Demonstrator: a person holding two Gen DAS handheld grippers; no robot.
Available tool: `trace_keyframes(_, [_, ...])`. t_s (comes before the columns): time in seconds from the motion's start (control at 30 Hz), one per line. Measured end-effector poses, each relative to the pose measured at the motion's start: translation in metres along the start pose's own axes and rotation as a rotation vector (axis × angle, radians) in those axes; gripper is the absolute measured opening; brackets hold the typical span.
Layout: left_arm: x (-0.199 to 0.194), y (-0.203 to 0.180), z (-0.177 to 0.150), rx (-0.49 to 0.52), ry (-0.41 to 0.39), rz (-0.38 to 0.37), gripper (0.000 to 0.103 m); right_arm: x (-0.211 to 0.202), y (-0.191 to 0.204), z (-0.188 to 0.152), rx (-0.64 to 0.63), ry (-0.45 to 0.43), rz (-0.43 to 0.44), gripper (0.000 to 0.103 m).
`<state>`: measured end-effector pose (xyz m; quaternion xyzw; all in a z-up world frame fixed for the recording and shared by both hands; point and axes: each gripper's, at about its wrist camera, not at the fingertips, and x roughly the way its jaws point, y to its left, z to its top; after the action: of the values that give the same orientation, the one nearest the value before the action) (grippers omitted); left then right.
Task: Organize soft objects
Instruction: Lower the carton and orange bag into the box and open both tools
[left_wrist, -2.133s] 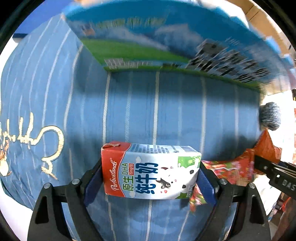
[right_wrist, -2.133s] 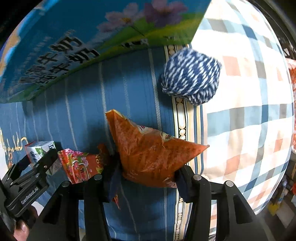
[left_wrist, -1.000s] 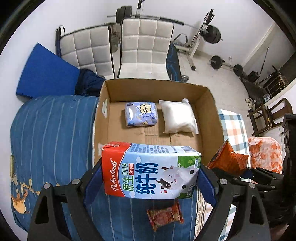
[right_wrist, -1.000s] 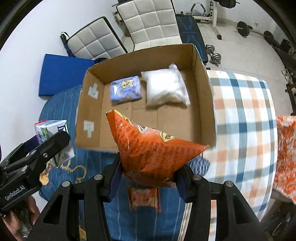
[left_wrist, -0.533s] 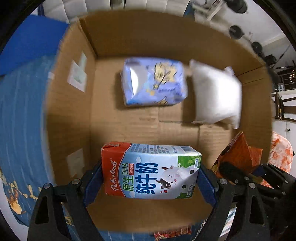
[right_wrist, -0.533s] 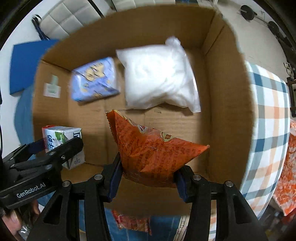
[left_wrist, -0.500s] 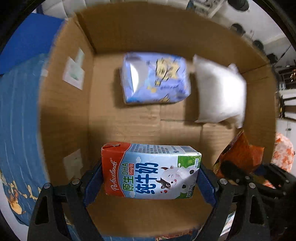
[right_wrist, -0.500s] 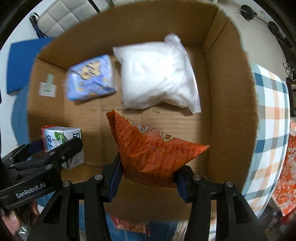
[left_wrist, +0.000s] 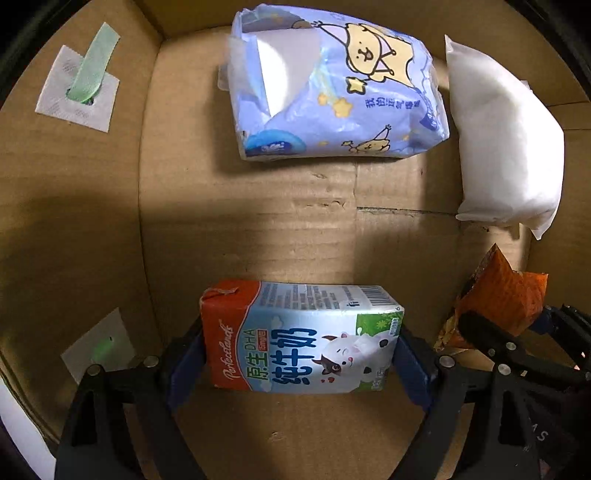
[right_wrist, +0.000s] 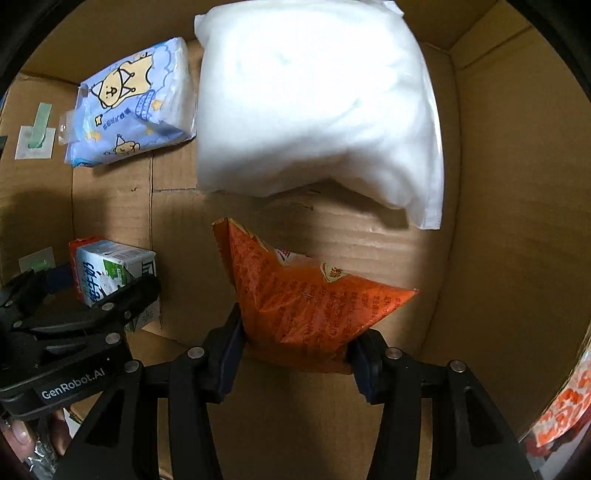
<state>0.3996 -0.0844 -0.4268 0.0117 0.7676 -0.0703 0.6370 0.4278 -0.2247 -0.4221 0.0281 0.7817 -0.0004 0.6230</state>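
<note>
My left gripper (left_wrist: 301, 354) is shut on a milk carton (left_wrist: 301, 336) with a red end, held low inside the cardboard box (left_wrist: 258, 221) near its front left. The carton also shows in the right wrist view (right_wrist: 110, 271). My right gripper (right_wrist: 295, 354) is shut on an orange snack bag (right_wrist: 310, 299), held low over the box floor at the front right. The bag also shows in the left wrist view (left_wrist: 502, 302). A blue tissue pack (left_wrist: 332, 85) and a white pillow bag (left_wrist: 506, 147) lie at the back of the box.
The box walls (right_wrist: 517, 184) rise close on the left, back and right. Bare cardboard floor (right_wrist: 177, 221) lies between the held items and the packs at the back. An orange patterned cloth (right_wrist: 561, 413) shows outside the box at the right.
Both grippers have moved down and deeper into the box with their loads. The tissue pack and the pillow bag now look much larger and nearer.
</note>
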Motion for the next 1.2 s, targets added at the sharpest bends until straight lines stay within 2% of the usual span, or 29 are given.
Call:
trace_keyframes(0.1, [0.000, -0.001, 0.001, 0.000, 0.023, -0.001, 0.090, 0.000, 0.001, 0.003, -0.009, 0.021, 0.003, 0.054])
trace_keyframes(0.33, [0.003, -0.002, 0.027, -0.006, 0.069, -0.001, 0.090, 0.000, 0.001, 0.010, -0.037, 0.073, -0.001, 0.058])
trace_keyframes(0.4, [0.005, -0.001, 0.027, -0.015, 0.084, -0.003, 0.090, -0.001, -0.002, 0.013, -0.054, 0.065, -0.029, 0.066])
trace_keyframes(0.53, [0.008, -0.001, 0.024, -0.020, 0.089, -0.001, 0.091, -0.007, -0.006, 0.013, -0.050, 0.049, -0.037, 0.090])
trace_keyframes(0.6, [0.010, -0.002, 0.025, -0.017, 0.088, -0.003, 0.092, -0.011, -0.011, 0.013, -0.038, 0.049, 0.003, 0.092])
trace_keyframes(0.8, [-0.003, -0.002, 0.022, -0.033, 0.056, -0.012, 0.092, -0.032, -0.010, 0.008, -0.033, 0.014, 0.008, 0.095])
trace_keyframes(0.9, [-0.013, -0.005, 0.017, -0.033, 0.023, -0.008, 0.093, -0.047, -0.010, 0.000, -0.032, -0.016, -0.004, 0.100])
trace_keyframes(0.93, [-0.019, -0.006, 0.014, -0.030, 0.009, -0.004, 0.093, -0.050, -0.010, -0.002, -0.033, -0.029, -0.016, 0.103])
trace_keyframes(1.07, [-0.042, -0.007, 0.001, -0.040, -0.051, -0.045, 0.098, -0.071, -0.020, -0.017, -0.017, -0.065, 0.000, 0.103])
trace_keyframes(1.2, [-0.074, -0.007, -0.015, -0.043, -0.143, -0.042, 0.102, -0.091, -0.022, -0.038, -0.026, -0.105, -0.017, 0.103])
